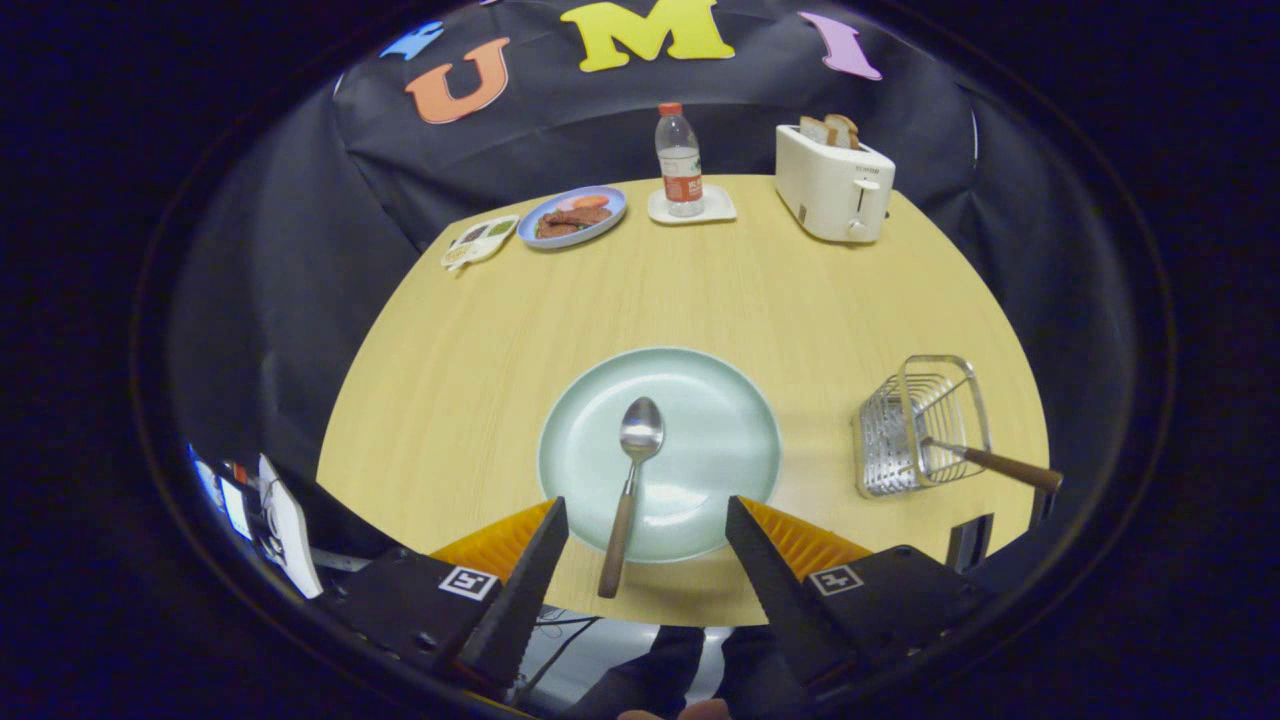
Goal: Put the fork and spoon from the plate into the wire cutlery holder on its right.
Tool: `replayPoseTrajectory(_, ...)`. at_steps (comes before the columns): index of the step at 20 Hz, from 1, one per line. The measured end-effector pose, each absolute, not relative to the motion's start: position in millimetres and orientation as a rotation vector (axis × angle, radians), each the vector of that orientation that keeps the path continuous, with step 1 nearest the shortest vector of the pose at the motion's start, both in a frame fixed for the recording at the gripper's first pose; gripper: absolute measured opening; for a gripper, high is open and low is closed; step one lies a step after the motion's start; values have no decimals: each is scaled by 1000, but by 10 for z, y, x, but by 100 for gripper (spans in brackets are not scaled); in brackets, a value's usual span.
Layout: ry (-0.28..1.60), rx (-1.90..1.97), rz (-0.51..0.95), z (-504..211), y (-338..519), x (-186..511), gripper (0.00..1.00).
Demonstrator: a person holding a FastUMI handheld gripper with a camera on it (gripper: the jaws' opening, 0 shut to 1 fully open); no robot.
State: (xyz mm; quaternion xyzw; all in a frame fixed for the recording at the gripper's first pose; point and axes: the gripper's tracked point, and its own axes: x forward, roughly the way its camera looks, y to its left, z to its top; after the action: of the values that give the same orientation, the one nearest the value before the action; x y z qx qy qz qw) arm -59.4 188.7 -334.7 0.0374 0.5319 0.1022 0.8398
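Observation:
A pale green plate (700, 400) lies on the wooden table just ahead of my fingers. On it rests a spoon (628, 490) with a metal bowl and a brown wooden handle; the handle juts over the plate's near rim and ends between my fingertips. To the plate's right stands the wire cutlery holder (920, 425), with a brown-handled utensil (990, 462) leaning in it, handle pointing out to the right; its head is hidden among the wires. My gripper (647, 512) hangs open above the table's near edge, nothing between its fingers.
At the table's far side sit a blue plate of food (572, 216), a small white tray of snacks (480, 240), a water bottle (679, 160) on a white coaster, and a white toaster (832, 180) with bread in it. The table's near edge runs under my fingers.

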Motion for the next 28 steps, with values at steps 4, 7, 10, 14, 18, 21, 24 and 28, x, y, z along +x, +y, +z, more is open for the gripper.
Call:
replayPoseTrajectory(4,1151,48,172,-3783,2007,-637,89)
replayPoseTrajectory(7,1197,61,136,-3978,2028,-700,80)
replayPoseTrajectory(10,1227,73,112,-4065,2005,-715,65)
replayPoseTrajectory(14,1256,81,110,-4119,2017,-706,41)
replayPoseTrajectory(18,1276,40,110,-4104,1944,-671,10)
replayPoseTrajectory(21,1288,31,121,-4045,1859,-660,1)
replayPoseTrajectory(24,1299,39,141,-3850,1782,-627,2)
replayPoseTrajectory(28,1330,70,175,-3398,1645,-517,1)
